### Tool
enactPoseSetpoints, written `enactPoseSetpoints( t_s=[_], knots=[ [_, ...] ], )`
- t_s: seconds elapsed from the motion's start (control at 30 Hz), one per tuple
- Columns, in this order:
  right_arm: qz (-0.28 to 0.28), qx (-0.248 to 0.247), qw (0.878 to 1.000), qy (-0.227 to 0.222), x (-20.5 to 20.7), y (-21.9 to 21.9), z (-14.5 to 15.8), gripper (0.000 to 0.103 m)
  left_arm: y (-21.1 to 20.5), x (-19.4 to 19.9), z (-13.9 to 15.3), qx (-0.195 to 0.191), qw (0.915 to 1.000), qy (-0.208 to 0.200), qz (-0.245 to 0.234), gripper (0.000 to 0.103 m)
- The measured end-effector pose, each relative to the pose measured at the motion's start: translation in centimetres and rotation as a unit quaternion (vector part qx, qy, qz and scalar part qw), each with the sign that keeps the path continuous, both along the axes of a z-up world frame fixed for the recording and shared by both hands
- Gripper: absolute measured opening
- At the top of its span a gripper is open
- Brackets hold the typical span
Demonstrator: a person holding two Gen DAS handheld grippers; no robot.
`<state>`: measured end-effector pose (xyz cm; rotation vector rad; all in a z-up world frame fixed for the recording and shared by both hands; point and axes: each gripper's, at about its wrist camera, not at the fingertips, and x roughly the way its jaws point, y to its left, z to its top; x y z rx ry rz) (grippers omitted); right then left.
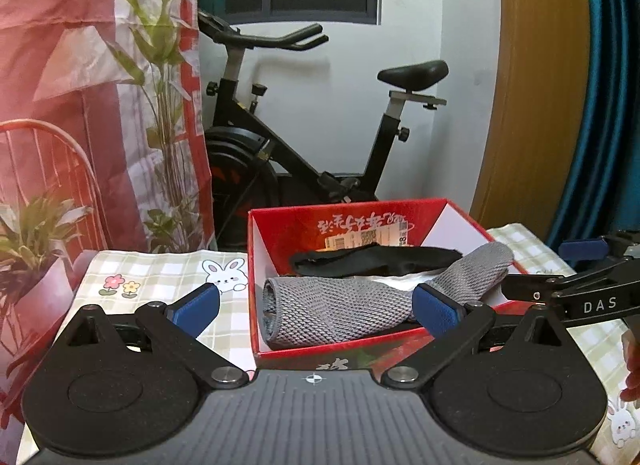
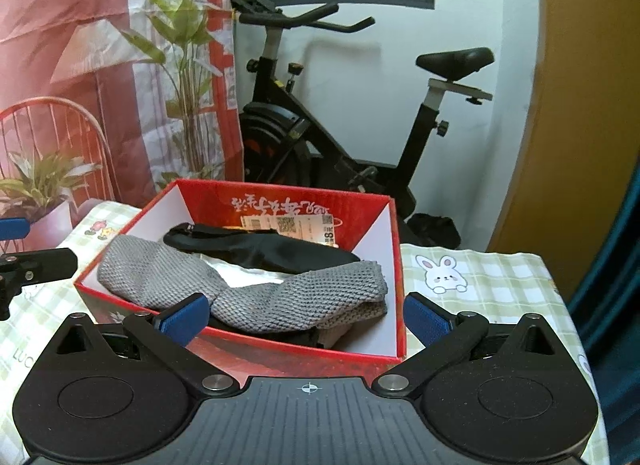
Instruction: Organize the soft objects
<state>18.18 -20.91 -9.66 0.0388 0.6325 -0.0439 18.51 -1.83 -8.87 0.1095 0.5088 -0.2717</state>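
Only rightward, beige cloth (image 2: 340, 331) under grey sock (image 2: 256, 289).

We look low and level across the desk (image 1: 160, 269) from both wrists, close to the red box (image 1: 344, 221). Our left view sees it from the left, our right from the right; both share the box (image 2: 280, 201) and bike (image 2: 360, 105) behind.
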Motion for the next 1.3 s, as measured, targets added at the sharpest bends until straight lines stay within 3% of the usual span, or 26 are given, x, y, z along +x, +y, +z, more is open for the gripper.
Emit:
enactPoseSetpoints(
  t_s=[0.27,0.43,0.57,0.7,0.93,1.3],
  knots=[
    [-0.010,0.001,1.000,-0.021,-3.5,0.7,4.3,0.103,1.4,-3.7,4.2,-0.007,0.9989,-0.040,0.020,0.103],
    [-0.028,-0.009,0.997,-0.066,-6.8,1.3,8.4,0.103,1.8,-6.9,7.6,0.005,0.9965,-0.076,0.036,0.103],
    [-0.027,0.011,0.995,-0.095,-9.7,1.8,10.9,0.103,1.7,-10.1,10.2,0.017,0.9927,-0.111,0.043,0.103],
    [-0.033,0.012,0.992,-0.118,-12.1,2.3,12.5,0.103,1.9,-13.0,11.8,0.002,0.9910,-0.126,0.044,0.103],
    [-0.031,0.011,0.990,-0.136,-14.2,3.2,13.5,0.103,1.9,-15.0,11.9,-0.019,0.9901,-0.127,0.056,0.103],
    [-0.034,0.006,0.989,-0.142,-14.9,3.6,13.4,0.103,1.9,-14.9,11.7,-0.013,0.9903,-0.125,0.061,0.103]
  ],
)
